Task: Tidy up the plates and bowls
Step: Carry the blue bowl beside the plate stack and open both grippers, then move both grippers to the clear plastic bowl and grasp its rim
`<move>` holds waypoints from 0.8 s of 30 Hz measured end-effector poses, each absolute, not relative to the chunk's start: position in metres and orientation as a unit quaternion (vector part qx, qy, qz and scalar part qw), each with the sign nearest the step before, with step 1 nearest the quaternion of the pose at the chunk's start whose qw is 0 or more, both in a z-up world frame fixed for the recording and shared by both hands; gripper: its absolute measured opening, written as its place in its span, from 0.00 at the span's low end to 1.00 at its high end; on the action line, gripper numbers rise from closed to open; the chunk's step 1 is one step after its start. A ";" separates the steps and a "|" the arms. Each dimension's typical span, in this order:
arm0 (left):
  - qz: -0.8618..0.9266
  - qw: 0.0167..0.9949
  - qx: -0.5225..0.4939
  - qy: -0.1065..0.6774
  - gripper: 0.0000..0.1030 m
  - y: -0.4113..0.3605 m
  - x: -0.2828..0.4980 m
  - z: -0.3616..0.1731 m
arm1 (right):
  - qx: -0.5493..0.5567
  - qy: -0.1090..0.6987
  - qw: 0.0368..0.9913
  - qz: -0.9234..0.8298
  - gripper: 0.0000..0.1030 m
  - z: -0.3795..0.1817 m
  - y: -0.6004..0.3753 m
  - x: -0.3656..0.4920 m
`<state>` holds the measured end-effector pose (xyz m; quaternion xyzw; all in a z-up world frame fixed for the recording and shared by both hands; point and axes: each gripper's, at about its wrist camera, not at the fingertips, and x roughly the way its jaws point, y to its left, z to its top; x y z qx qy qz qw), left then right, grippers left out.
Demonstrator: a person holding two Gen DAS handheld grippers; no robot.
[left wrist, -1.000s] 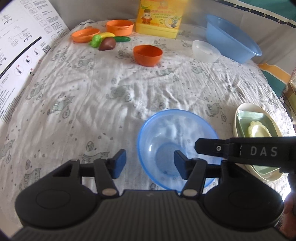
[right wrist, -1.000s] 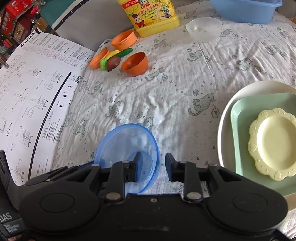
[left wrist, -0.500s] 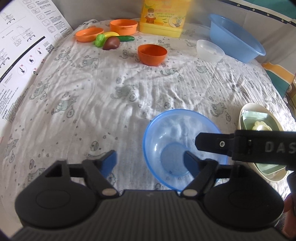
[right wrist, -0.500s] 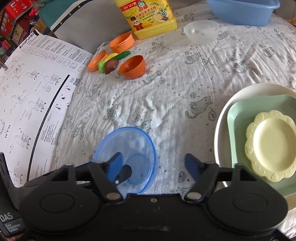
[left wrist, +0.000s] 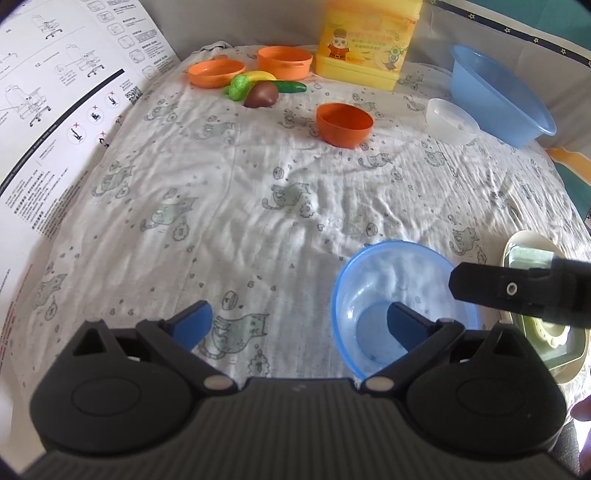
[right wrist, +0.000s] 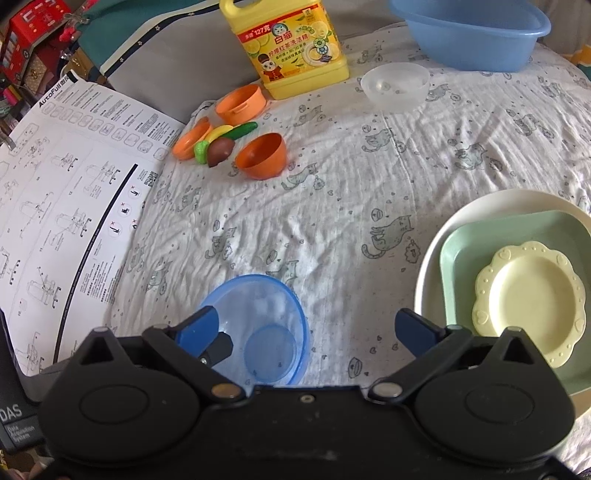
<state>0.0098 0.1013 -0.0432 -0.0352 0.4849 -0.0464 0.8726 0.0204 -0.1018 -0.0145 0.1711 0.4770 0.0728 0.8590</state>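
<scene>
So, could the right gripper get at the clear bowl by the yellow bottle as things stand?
Probably yes: the right gripper is open and empty, and only bare cloth lies between it and the clear bowl.

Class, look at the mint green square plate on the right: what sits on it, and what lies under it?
On the green plate sits a pale yellow scalloped plate. Beneath it lies a cream plate, mostly covered.

A home, most likely: cat-print cotton cloth (right wrist: 332,192) spread as a table cover, dish-soap jug (right wrist: 288,44), toy vegetables (right wrist: 221,144), furniture assembly sheet (right wrist: 66,192), red toy box (right wrist: 33,26) behind.
</scene>
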 end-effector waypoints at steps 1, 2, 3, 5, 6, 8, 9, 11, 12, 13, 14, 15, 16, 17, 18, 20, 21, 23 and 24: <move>-0.048 0.873 -0.035 0.485 1.00 0.101 0.010 -0.043 | 0.169 0.476 0.860 0.074 1.00 -0.014 -0.101 0.020; -0.049 0.872 -0.035 0.485 1.00 0.101 0.010 -0.043 | 0.168 0.475 0.861 0.075 1.00 -0.013 -0.101 0.020; -0.051 0.872 -0.035 0.485 1.00 0.101 0.010 -0.042 | 0.168 0.474 0.861 0.075 1.00 -0.013 -0.101 0.020; -0.052 0.873 -0.032 0.483 1.00 0.099 0.010 -0.040 | 0.169 0.473 0.861 0.075 1.00 -0.012 -0.103 0.020; -0.052 0.874 -0.030 0.482 1.00 0.098 0.011 -0.039 | 0.172 0.473 0.861 0.074 1.00 -0.012 -0.104 0.020; -0.053 0.876 -0.025 0.479 1.00 0.097 0.012 -0.037 | 0.177 0.471 0.861 0.070 1.00 -0.011 -0.109 0.021; -0.053 0.876 -0.023 0.479 1.00 0.096 0.014 -0.036 | 0.180 0.470 0.862 0.068 1.00 -0.010 -0.111 0.022; -0.055 0.877 -0.020 0.477 1.00 0.095 0.017 -0.033 | 0.185 0.465 0.864 0.061 1.00 -0.008 -0.117 0.024; -0.056 0.877 -0.019 0.477 1.00 0.093 0.020 -0.032 | 0.186 0.463 0.865 0.058 1.00 -0.007 -0.119 0.025; -0.058 0.877 -0.019 0.476 1.00 0.091 0.023 -0.030 | 0.187 0.461 0.866 0.055 1.00 -0.006 -0.122 0.027; -0.061 0.878 -0.017 0.474 1.00 0.088 0.026 -0.028 | 0.189 0.459 0.866 0.052 1.00 -0.004 -0.126 0.029; -0.063 0.879 -0.013 0.472 1.00 0.085 0.029 -0.026 | 0.192 0.457 0.867 0.048 1.00 -0.003 -0.130 0.031; -0.064 0.880 -0.008 0.471 1.00 0.081 0.032 -0.024 | 0.195 0.454 0.868 0.044 1.00 -0.001 -0.134 0.033; -0.065 0.881 -0.003 0.469 1.00 0.078 0.036 -0.022 | 0.198 0.452 0.869 0.040 1.00 0.000 -0.139 0.035; -0.066 0.881 0.002 0.468 1.00 0.074 0.040 -0.020 | 0.201 0.450 0.869 0.035 1.00 0.001 -0.144 0.037; -0.070 0.883 0.008 0.464 1.00 0.067 0.048 -0.016 | 0.210 0.447 0.869 0.023 1.00 0.003 -0.156 0.043; -0.072 0.884 0.012 0.461 1.00 0.063 0.053 -0.014 | 0.216 0.445 0.869 0.017 1.00 0.003 -0.163 0.045; -0.076 0.887 0.022 0.456 1.00 0.054 0.064 -0.009 | 0.228 0.442 0.868 0.005 1.00 0.004 -0.177 0.052; -0.078 0.887 0.027 0.454 1.00 0.049 0.070 -0.007 | 0.233 0.440 0.867 -0.001 1.00 0.004 -0.183 0.055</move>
